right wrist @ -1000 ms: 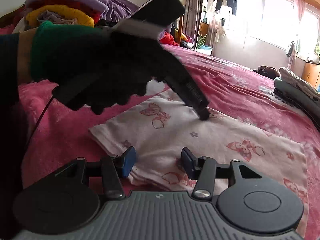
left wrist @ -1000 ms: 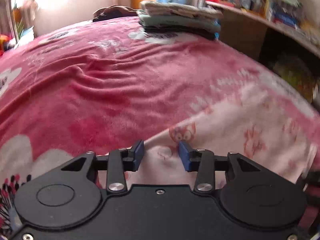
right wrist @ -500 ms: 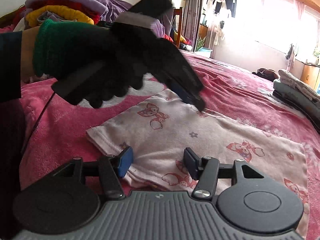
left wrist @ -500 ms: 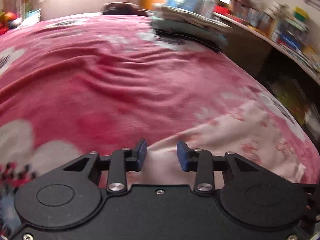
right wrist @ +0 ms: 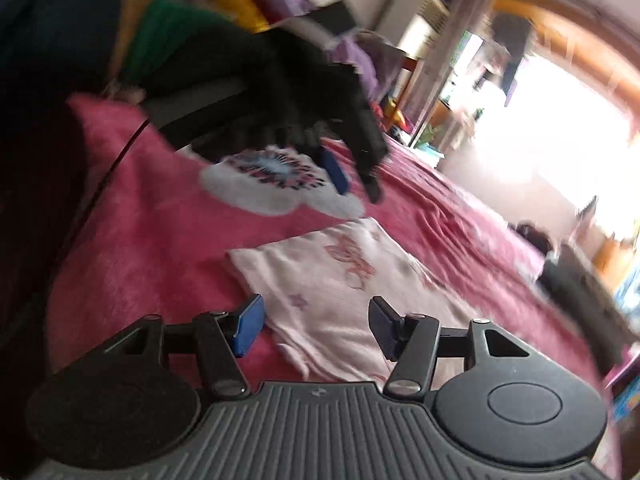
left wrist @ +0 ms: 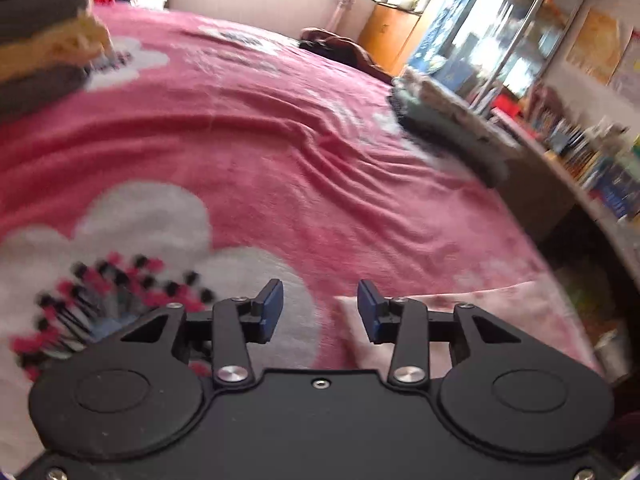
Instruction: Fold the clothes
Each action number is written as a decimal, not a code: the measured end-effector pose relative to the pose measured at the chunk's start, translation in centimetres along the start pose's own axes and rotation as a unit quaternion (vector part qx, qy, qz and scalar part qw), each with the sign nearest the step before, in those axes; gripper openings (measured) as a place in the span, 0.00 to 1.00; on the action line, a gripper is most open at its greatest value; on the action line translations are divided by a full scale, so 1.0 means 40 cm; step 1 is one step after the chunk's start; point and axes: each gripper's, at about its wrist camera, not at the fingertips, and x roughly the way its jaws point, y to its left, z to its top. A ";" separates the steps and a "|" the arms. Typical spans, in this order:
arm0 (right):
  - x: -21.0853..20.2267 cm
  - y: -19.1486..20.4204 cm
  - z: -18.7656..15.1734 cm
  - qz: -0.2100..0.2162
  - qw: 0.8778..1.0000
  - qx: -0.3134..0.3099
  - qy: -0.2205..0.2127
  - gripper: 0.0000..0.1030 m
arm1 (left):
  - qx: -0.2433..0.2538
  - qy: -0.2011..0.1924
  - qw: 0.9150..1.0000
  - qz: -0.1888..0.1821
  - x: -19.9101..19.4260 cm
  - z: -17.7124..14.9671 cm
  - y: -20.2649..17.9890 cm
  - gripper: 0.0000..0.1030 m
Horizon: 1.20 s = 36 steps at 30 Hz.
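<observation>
A folded pale pink garment [right wrist: 340, 292] with a red cartoon print lies flat on the pink bed blanket [right wrist: 152, 232]. My right gripper [right wrist: 316, 326] is open just above the garment's near corner, with nothing between its blue pads. My left gripper [left wrist: 320, 310] is open over the blanket, and the garment's edge [left wrist: 460, 300] shows beside and under its right finger. In the right wrist view a black-gloved hand holds the left gripper [right wrist: 356, 178] in the air above the blanket, beyond the garment.
A stack of folded clothes [left wrist: 448, 120] sits at the bed's far right edge. More folded clothes [left wrist: 36, 40] lie at the far left. A cluttered shelf [left wrist: 592, 160] runs along the bed's right side. A heap of coloured clothes [right wrist: 224, 8] lies behind the gloved hand.
My left gripper has lifted off the garment and swung left, so the garment now lies at its right. Both views have tilted and the right gripper has opened slightly wider.
</observation>
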 end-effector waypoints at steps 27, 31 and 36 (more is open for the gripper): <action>0.161 0.071 0.140 -0.044 0.975 -0.169 0.135 0.26 | -0.071 0.014 0.995 -0.063 0.033 -0.016 0.030 0.37; 0.133 0.042 0.125 -0.035 0.987 -0.114 0.104 0.16 | -0.122 0.028 0.988 -0.092 0.054 -0.022 0.060 0.37; 0.100 -0.016 0.109 -0.025 0.997 -0.021 0.064 0.13 | -0.172 0.035 0.977 -0.123 0.090 -0.024 0.096 0.33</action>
